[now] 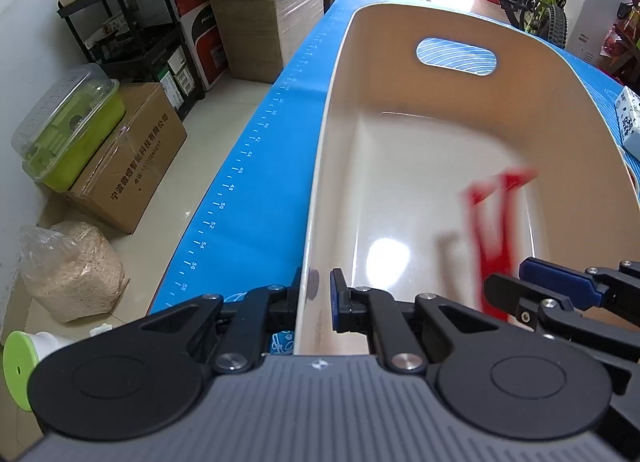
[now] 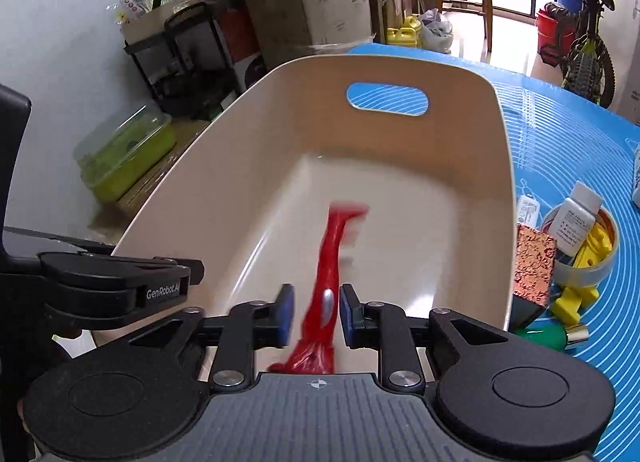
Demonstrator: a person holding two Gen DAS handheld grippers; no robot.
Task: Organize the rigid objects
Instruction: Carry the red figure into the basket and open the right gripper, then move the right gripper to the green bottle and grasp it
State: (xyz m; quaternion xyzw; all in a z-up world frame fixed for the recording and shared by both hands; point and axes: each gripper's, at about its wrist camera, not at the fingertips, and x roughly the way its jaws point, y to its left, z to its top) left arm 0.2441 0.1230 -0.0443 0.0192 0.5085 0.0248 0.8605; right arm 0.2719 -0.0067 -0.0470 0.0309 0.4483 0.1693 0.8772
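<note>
One red tool between right gripper fingers

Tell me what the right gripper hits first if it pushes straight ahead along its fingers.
Probably the blurred red plastic tool lying between the right gripper's open fingers, then the floor of the beige plastic tub it points down into. Depth is hard to judge.

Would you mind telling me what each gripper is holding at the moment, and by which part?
The left gripper clamps the beige plastic basin by its near rim. The right gripper holds nothing: its jaws stand apart around the blurred red plastic tool.
</note>
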